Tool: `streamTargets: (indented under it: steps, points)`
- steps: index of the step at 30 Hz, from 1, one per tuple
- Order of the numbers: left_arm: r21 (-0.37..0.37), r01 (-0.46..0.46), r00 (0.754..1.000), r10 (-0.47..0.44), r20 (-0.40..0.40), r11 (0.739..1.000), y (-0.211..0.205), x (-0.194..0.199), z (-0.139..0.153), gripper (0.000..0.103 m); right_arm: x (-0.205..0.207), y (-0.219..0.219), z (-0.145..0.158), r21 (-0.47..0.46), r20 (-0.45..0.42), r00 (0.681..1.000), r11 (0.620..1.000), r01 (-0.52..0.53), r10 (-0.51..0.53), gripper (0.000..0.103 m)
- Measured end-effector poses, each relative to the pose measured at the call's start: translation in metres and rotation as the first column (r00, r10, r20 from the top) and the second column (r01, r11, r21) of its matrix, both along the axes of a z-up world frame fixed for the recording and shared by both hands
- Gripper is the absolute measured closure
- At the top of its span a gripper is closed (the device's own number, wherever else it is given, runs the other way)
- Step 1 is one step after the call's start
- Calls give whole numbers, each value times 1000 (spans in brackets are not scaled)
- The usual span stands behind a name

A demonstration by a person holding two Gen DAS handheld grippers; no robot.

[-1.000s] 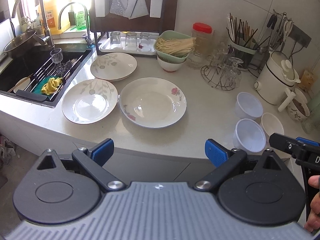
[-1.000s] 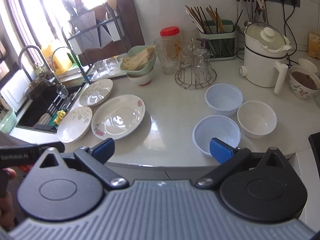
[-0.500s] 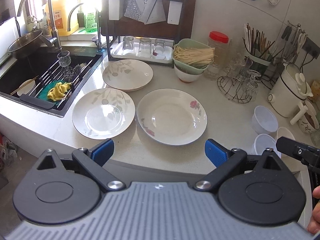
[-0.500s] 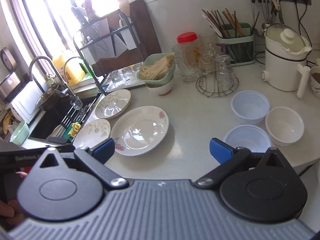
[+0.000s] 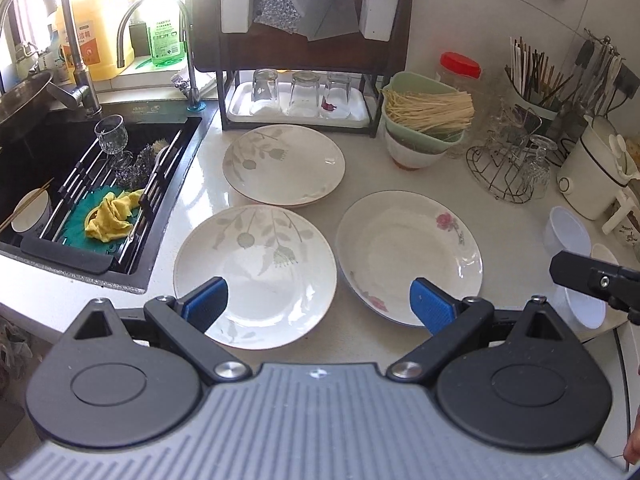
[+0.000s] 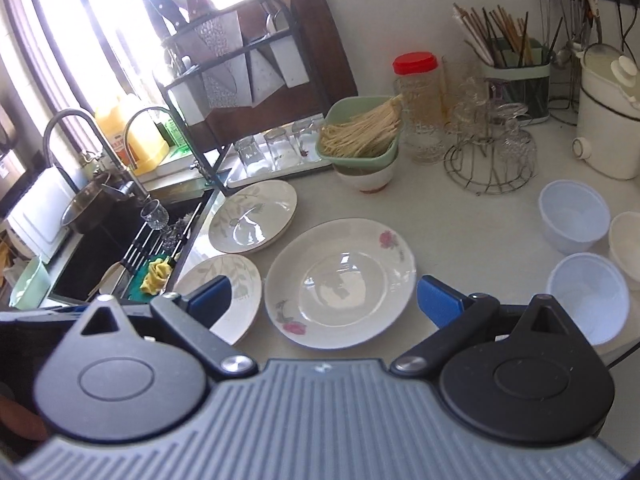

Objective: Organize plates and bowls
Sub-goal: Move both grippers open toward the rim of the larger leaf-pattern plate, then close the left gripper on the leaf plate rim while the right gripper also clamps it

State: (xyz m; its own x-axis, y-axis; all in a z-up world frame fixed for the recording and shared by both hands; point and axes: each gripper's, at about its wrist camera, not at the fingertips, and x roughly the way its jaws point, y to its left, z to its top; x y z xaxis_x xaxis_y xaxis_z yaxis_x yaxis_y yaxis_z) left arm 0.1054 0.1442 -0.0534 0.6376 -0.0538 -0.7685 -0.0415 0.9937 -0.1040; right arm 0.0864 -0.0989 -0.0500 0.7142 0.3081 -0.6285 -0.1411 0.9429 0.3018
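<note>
Three plates lie flat on the pale counter. A leaf-pattern plate [image 5: 256, 276] is nearest on the left, a rose-pattern plate [image 5: 408, 250] on the right, and another leaf-pattern plate [image 5: 284, 164] behind them. Three small bowls stand at the right: two bluish-white ones [image 6: 573, 216] [image 6: 588, 296] and a cream one [image 6: 626, 242]. My left gripper [image 5: 320, 306] is open and empty, above the near edges of the two front plates. My right gripper [image 6: 324, 300] is open and empty, over the rose-pattern plate [image 6: 340, 282].
A black sink [image 5: 52, 168] with a rack, a glass and a yellow cloth is at the left. A dish rack with glasses [image 5: 300, 92] stands at the back. A green noodle bowl [image 5: 424, 120], a wire glass stand [image 5: 508, 168] and a white kettle [image 5: 596, 176] crowd the back right.
Both grippers have moved forward and to the left, closer to the plates. The plates now look larger, and the bowls have slid toward the right edge of the views. Both stay open.
</note>
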Motion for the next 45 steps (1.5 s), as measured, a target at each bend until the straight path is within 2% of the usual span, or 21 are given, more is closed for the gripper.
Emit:
streamTargets:
  steps: [8, 10, 14, 18, 22, 24, 26, 28, 32, 34, 40, 45]
  points:
    - [-48, 42, 998, -44, -52, 998, 69, 32, -19, 4, 20, 68, -23, 12, -73, 997, 999, 39, -38, 7]
    - [-54, 51, 996, -54, -64, 997, 84, 41, -27, 4, 25, 83, -32, 14, -99, 994, 999, 44, -43, 14]
    - [25, 92, 993, -90, -75, 995, 95, 57, -42, 4, 31, 111, -51, 25, -157, 986, 998, 59, -55, 23]
    - [-73, 99, 986, -108, -130, 992, 117, 71, -58, 4, 33, 132, -65, 35, -187, 980, 996, 78, -70, 25]
    - [-103, 79, 981, -96, -170, 992, 132, 86, -75, 5, 43, 142, -78, 41, -231, 968, 993, 113, -101, 26]
    - [-122, 77, 981, -97, -168, 990, 141, 91, -81, 5, 49, 144, -85, 48, -265, 958, 991, 124, -107, 34]
    - [-131, 83, 979, -106, -173, 988, 147, 95, -89, 10, 56, 147, -94, 55, -289, 951, 990, 130, -109, 42]
    - [-148, 86, 978, -112, -177, 985, 154, 99, -98, 17, 63, 148, -105, 64, -315, 942, 988, 137, -111, 55]
    - [-194, 72, 978, -107, -179, 978, 169, 104, -116, 29, 67, 149, -124, 72, -328, 936, 984, 162, -130, 64]
    - [-204, 60, 977, -99, -189, 977, 174, 107, -127, 40, 68, 150, -131, 78, -333, 935, 984, 159, -125, 71]
    - [-283, 31, 978, -87, -187, 959, 186, 115, -148, 69, 70, 150, -141, 89, -287, 946, 979, 184, -151, 80]
    - [-279, 58, 979, -110, -174, 959, 184, 115, -156, 80, 75, 153, -148, 85, -265, 952, 980, 179, -151, 88]
